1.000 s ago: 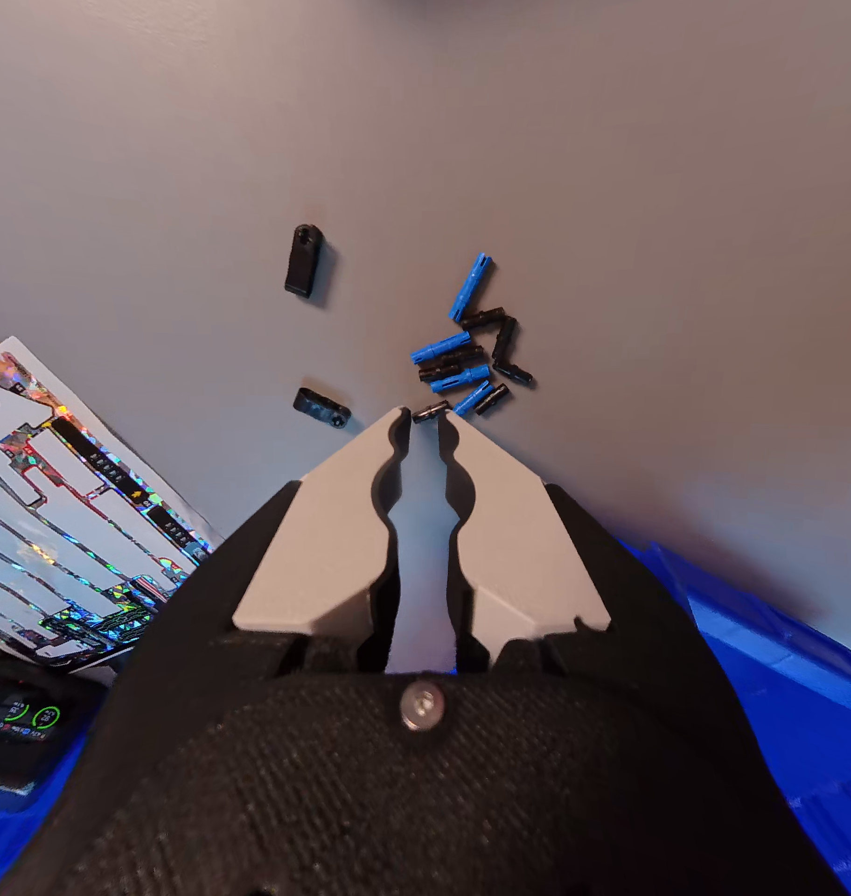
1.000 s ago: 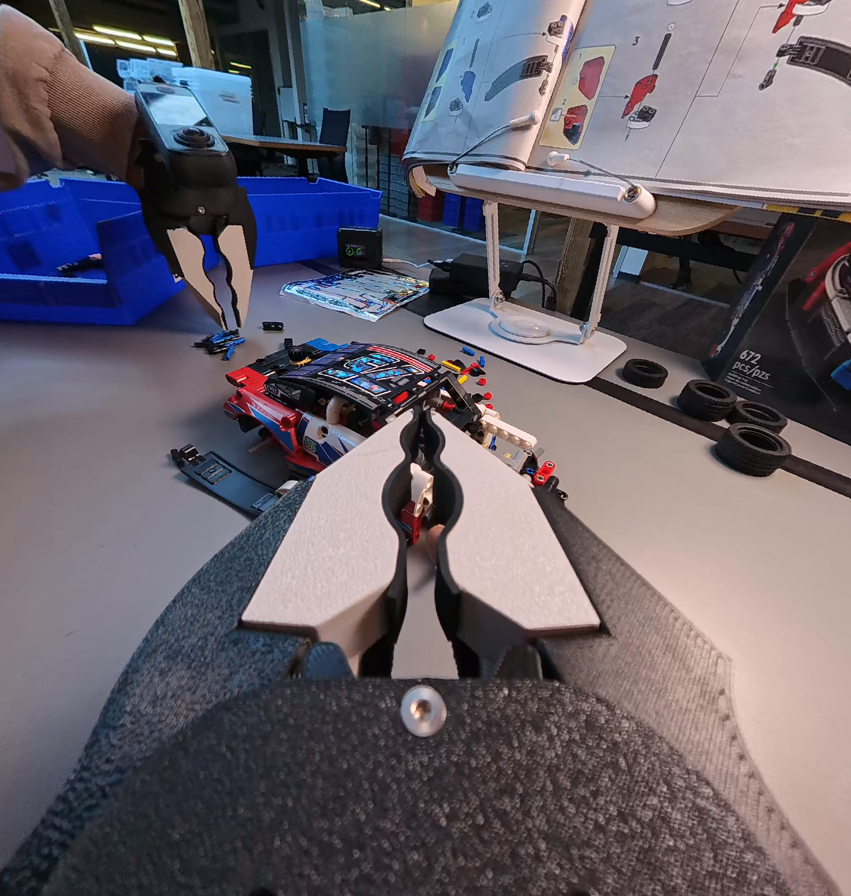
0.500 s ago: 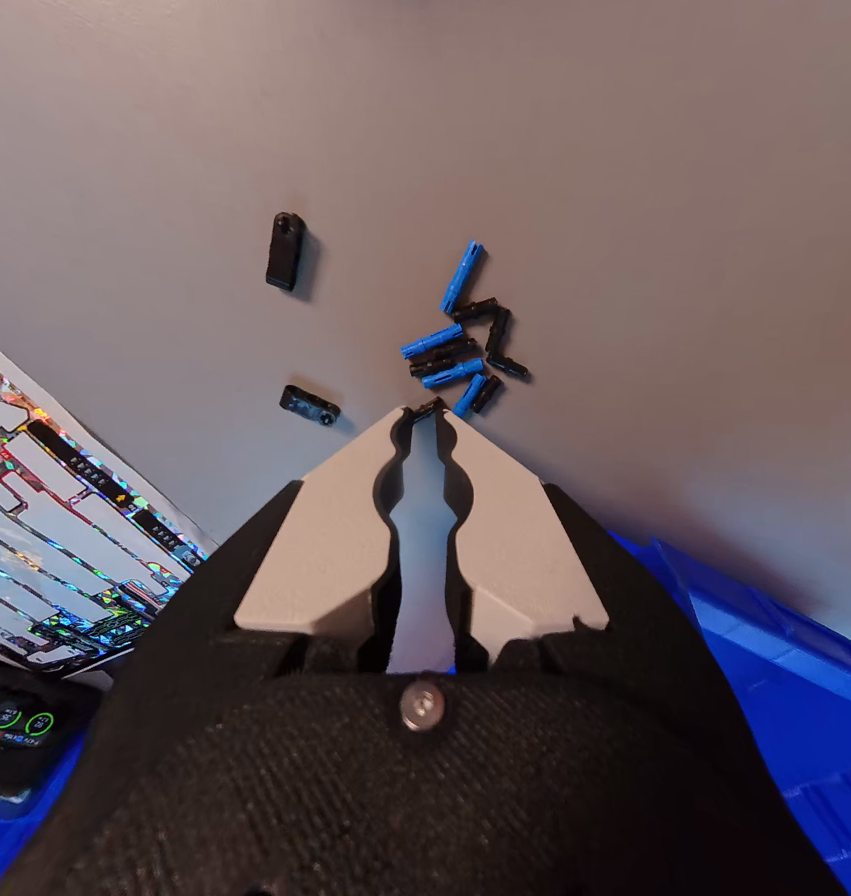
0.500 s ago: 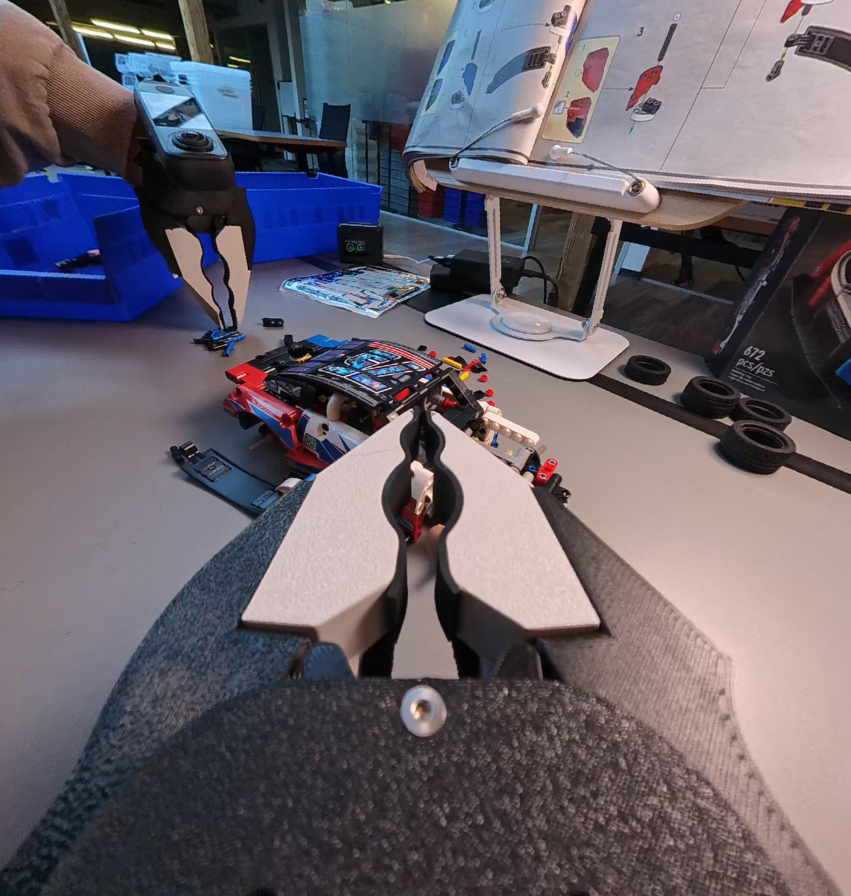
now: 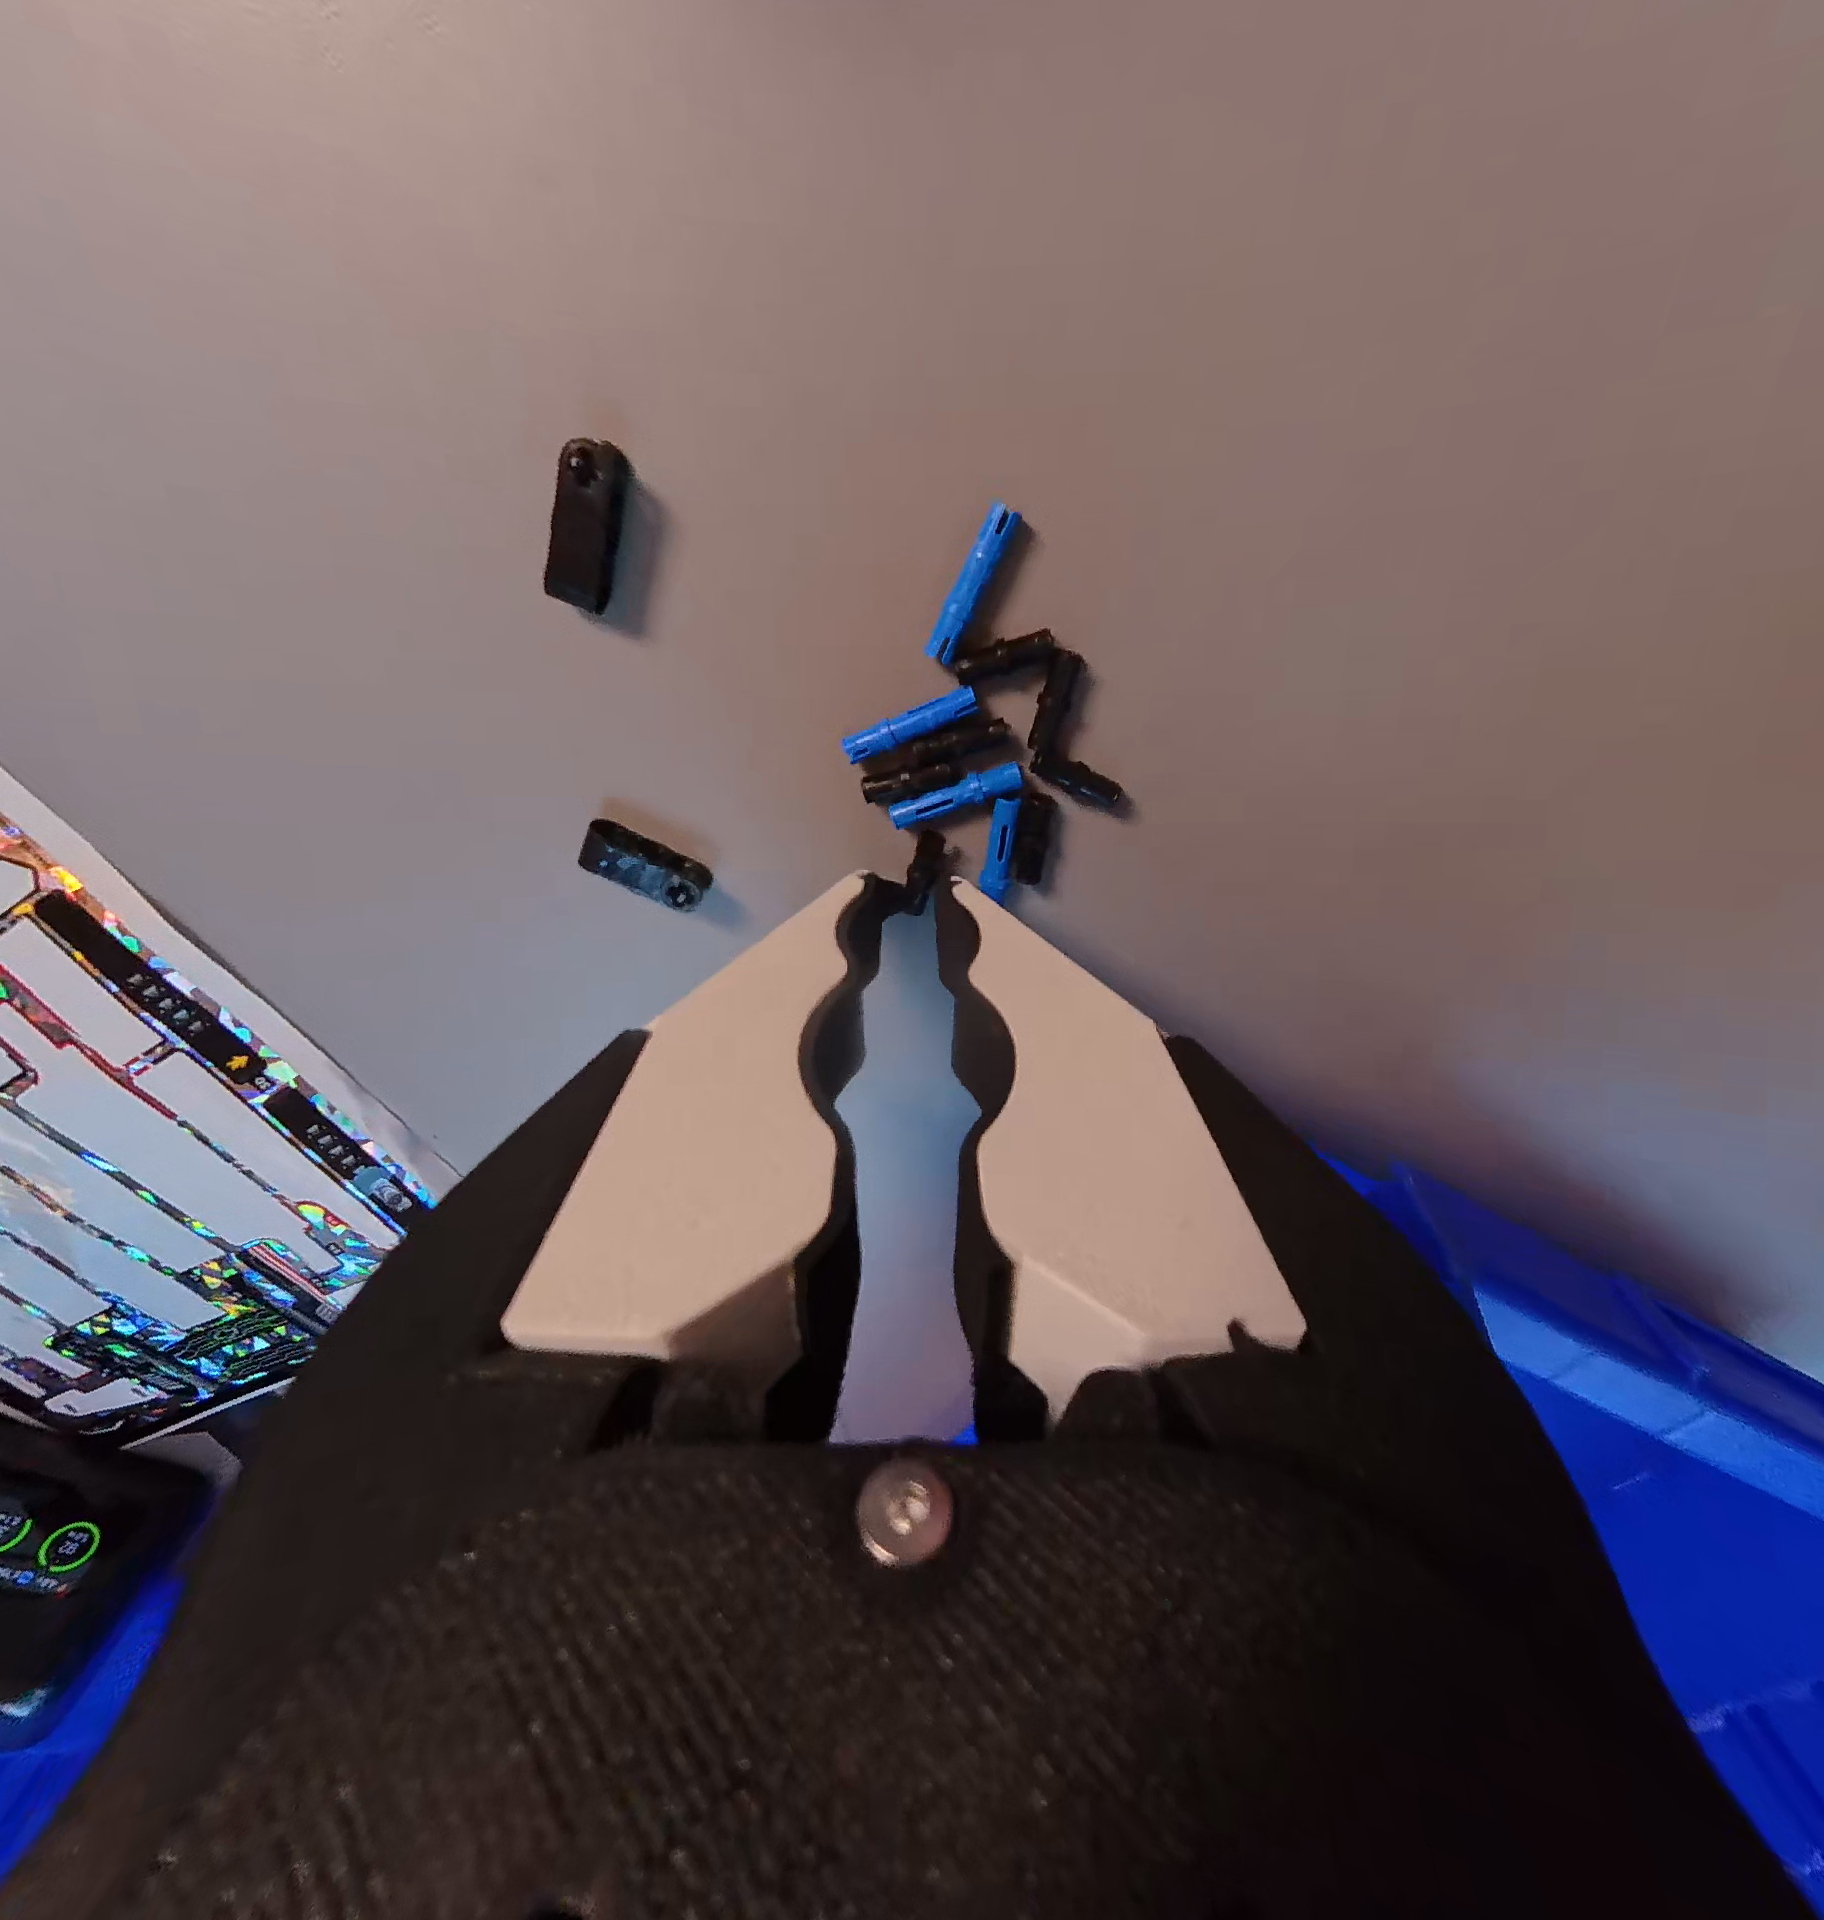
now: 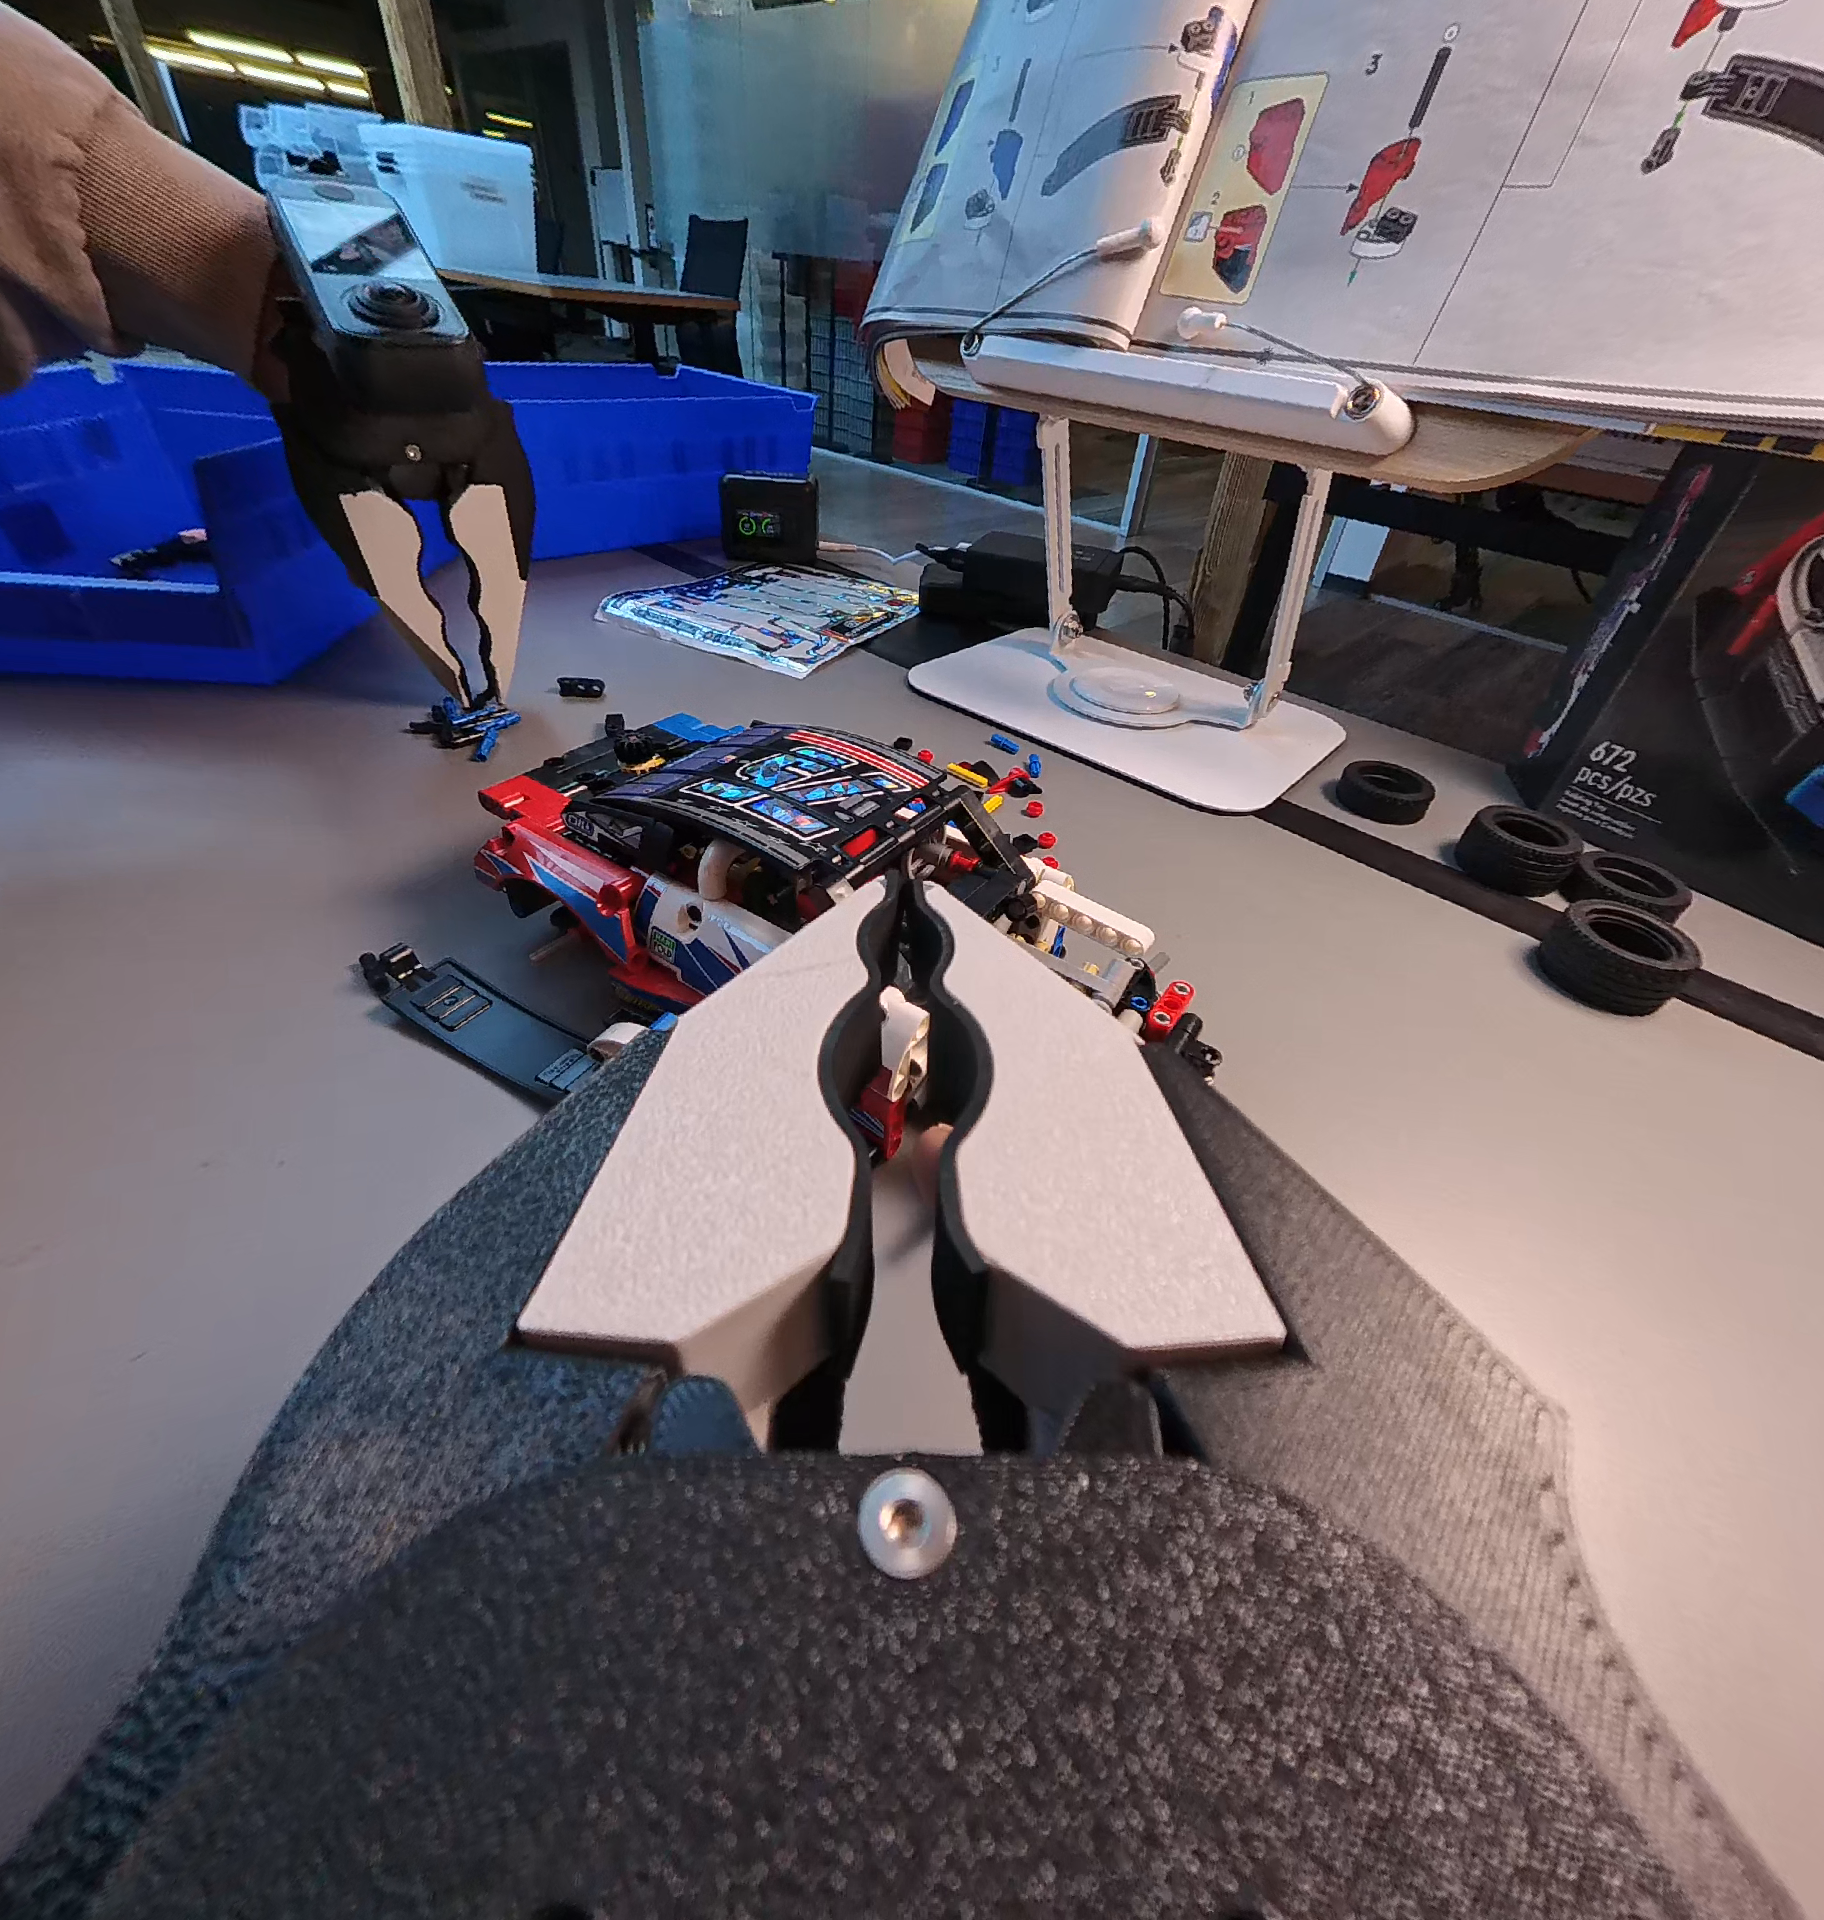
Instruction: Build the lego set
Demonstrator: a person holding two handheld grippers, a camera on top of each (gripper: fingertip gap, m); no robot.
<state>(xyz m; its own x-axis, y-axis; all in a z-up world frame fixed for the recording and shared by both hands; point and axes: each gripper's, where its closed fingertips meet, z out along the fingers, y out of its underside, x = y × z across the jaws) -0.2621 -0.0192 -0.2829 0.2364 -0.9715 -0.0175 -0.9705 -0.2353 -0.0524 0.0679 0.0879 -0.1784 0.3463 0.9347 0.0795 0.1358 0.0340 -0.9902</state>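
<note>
- My left gripper [image 5: 906, 894] points down at the grey table [image 5: 1303, 416], fingers narrowed to a slim gap, with one small black pin [image 5: 924, 871] tilted between the tips; I cannot tell whether it is truly pinched or only touched
- Just beyond those tips lies the pile of blue and black pins [image 5: 975, 738], touching one another
- Two black connector pieces lie apart to the left: one [image 5: 586, 525] farther away, one [image 5: 643, 864] nearer the fingers
- A shiny sticker sheet [image 5: 129, 1122] lies at the left edge, a blue bin [image 5: 1666, 1455] at the lower right
- My right gripper [image 6: 906, 896] has its fingers nearly together at the tips, which sit against the rear of the lego car [image 6: 742, 831]; a red and white piece [image 6: 895, 1060] shows in the hollow between them, though whether it is gripped I cannot tell
- From this side, the car stands on the table, mid-scene, with four black tyres [image 6: 1573, 894] off to the right
- An instruction booklet [image 6: 1407, 177] rests open on a white stand [image 6: 1126, 707] behind the car
</note>
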